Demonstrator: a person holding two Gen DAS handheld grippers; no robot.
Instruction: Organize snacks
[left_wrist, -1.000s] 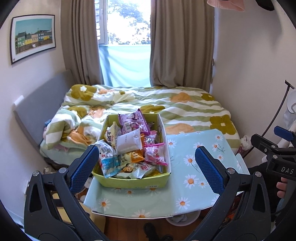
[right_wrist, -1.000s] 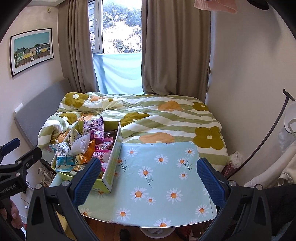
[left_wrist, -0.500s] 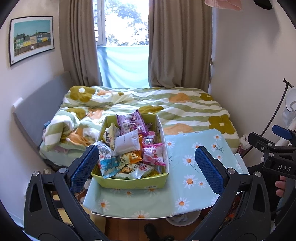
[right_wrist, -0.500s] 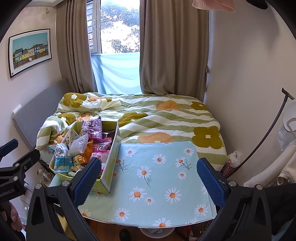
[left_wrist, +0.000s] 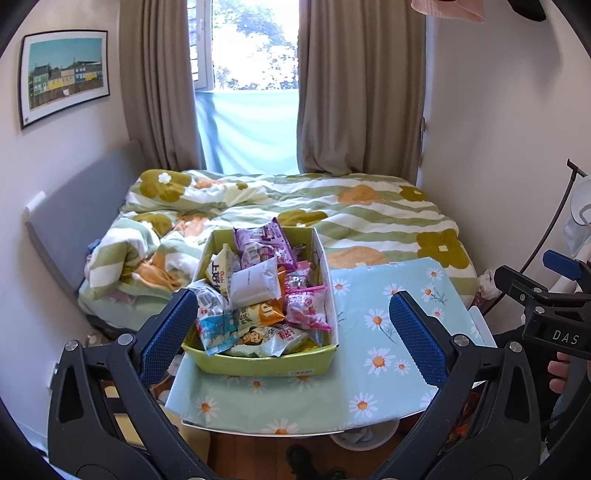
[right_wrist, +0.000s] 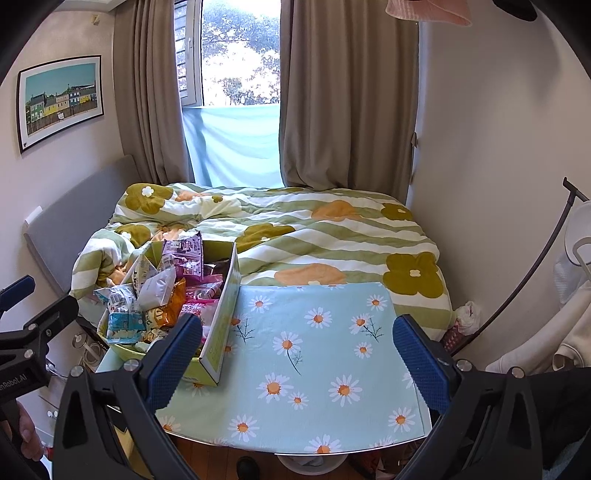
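Showing both tongs spread wide, grasping nothing: left tongs (left_wrist: 291, 325) just short of a yellow-green box (left_wrist: 266, 363) heaped with snack packets (left_wrist: 255, 291), long axis running away from the tongs; right tongs (right_wrist: 297, 345) over bare daisy-print bench (right_wrist: 317, 369), box at their left. "DAS" printed on the right tongs' body.

Ahead of our left gripper (left_wrist: 290, 328), we see a yellow-green box (left_wrist: 258, 363) heaped with assorted snack packets (left_wrist: 255, 284).

Lower snack packets (left_wrist: 258, 343) buried; print illegible
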